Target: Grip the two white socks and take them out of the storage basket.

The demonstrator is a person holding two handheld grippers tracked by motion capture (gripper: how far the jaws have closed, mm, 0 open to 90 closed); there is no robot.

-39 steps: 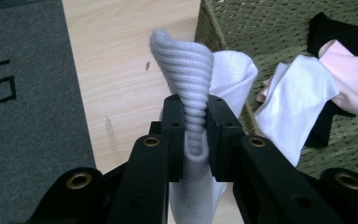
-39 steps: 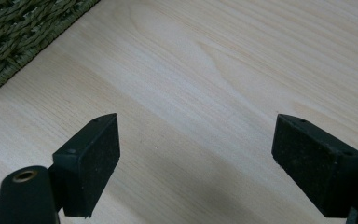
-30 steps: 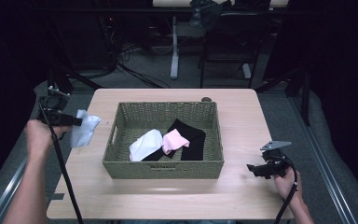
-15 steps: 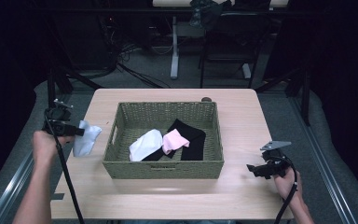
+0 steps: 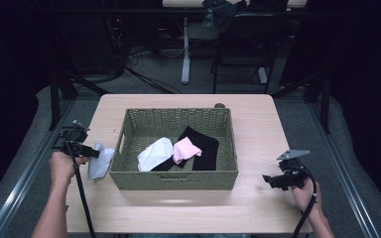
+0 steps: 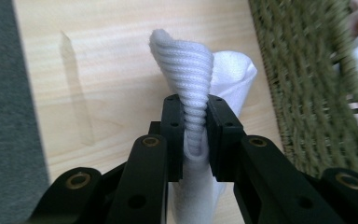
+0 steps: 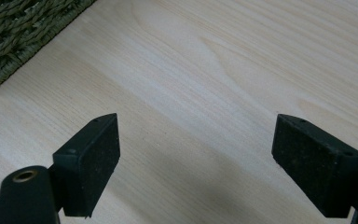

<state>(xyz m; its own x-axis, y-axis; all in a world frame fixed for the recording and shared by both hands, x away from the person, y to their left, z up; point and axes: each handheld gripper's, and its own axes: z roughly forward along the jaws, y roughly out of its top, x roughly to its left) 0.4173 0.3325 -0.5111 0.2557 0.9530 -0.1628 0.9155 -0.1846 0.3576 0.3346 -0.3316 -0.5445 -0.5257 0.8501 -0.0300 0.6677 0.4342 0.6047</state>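
My left gripper is shut on a white ribbed sock, which hangs down to the wooden table just left of the woven basket. In the high view the white sock lies against the basket's left wall. The left gripper pinches the sock's ribbed cuff between its black pads. Inside the basket lie a white cloth, a pink cloth and a black cloth. My right gripper stands open over bare table to the right of the basket; its pads hold nothing.
The basket's woven wall stands close on the right of the held sock. A basket corner shows at the upper left of the right gripper view. A small dark round thing sits behind the basket. Dark floor, cables and table legs lie beyond the table.
My left gripper has come down and toward the near side with the sock, which now rests low beside the basket's left wall. The right gripper has stayed put.
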